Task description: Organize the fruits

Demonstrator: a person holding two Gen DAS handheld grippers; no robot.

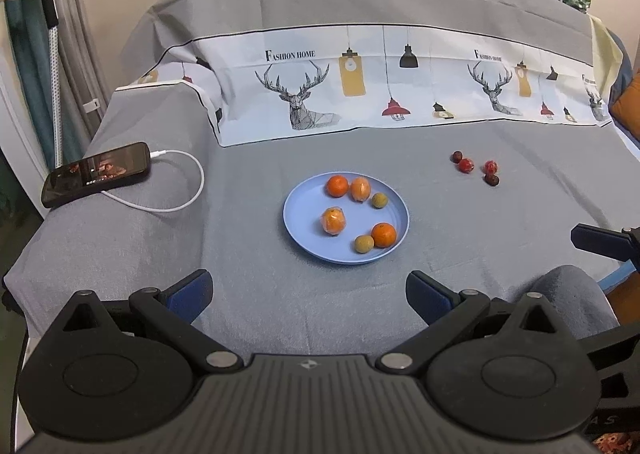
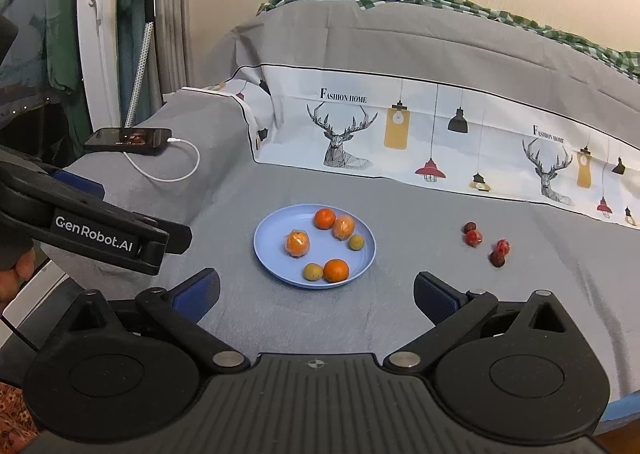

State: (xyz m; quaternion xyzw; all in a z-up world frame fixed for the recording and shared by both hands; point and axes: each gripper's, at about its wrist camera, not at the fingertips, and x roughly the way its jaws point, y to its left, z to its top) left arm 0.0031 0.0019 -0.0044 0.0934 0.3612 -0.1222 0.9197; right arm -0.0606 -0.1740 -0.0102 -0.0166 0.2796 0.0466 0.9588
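1. We are looking at a round blue plate (image 1: 308, 242) lying flat on the gray sheet (image 1: 240, 294) near the middle. It is round, so it is not pointing any way.
2. The plate is holding four orange fruits, and two of them, like the wrapped orange (image 1: 333, 220), are shining in clear wrap. A bare orange (image 1: 383, 234) is sitting at the near edge, touching a small brown-green fruit (image 1: 364, 244). A second small round fruit (image 1: 379, 200) is sitting by the far side.
3. Four small red fruits (image 1: 476, 167) are lying on the sheet, well apart from the plate, off to its right. Their little row is running from far-left to near-right.
4. We are holding the left gripper (image 1: 308, 294) with its fingers wide apart and nothing between them.
5. We are holding the right gripper (image 2: 316, 292) the same way, fingers wide apart and empty.
6. A phone (image 1: 96, 179) with a white cable (image 1: 180, 189) is lying at the left.
7. The red fruits are too small for us to name. The right gripper is showing only as a tip at the edge of the left view.
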